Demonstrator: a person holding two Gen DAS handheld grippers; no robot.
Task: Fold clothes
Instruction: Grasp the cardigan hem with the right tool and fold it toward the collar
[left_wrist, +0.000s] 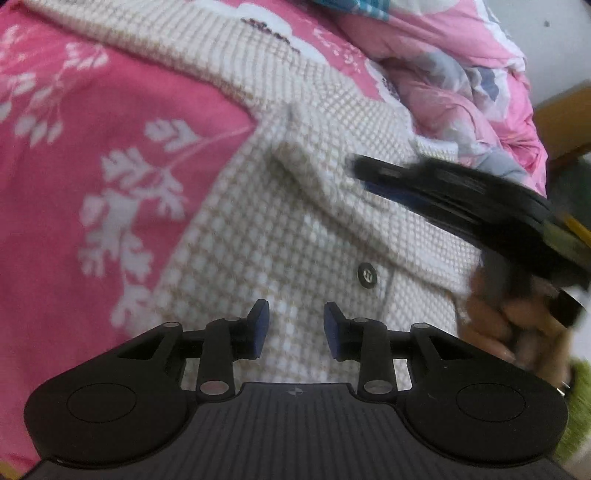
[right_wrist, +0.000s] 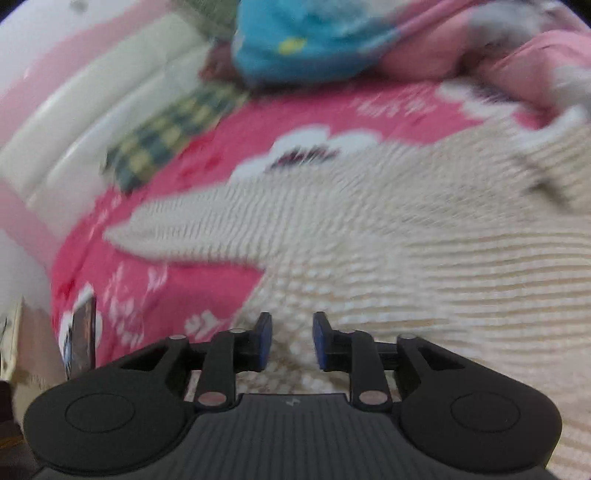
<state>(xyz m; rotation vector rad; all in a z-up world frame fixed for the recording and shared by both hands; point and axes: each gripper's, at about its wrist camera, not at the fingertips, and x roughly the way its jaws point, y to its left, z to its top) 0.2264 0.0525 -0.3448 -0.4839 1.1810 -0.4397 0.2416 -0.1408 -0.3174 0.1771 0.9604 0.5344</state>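
Cream waffle-knit cardigan (left_wrist: 280, 221) spread on pink floral bedsheet (left_wrist: 74, 147), 1 sleeve (right_wrist: 192, 225) out sideways, button (left_wrist: 366, 275) up. Left tool (left_wrist: 294, 326) parted, empty, low over the body panel. Right tool (right_wrist: 291, 339) likewise parted, empty, view blurred. Judgement: pinch sleeve edge or hem cleanly, 1 layer only, lift before carrying across.

Bedroom in a home. Bed covered by a pink sheet (left_wrist: 92, 155) with white leaf print; a rumpled pink quilt (left_wrist: 454, 96) heaped at the far side. Blue cushion (right_wrist: 295, 44) and a green checked cloth (right_wrist: 166, 140) near the bed's edge (both blurred). White wall (left_wrist: 546, 48) behind.
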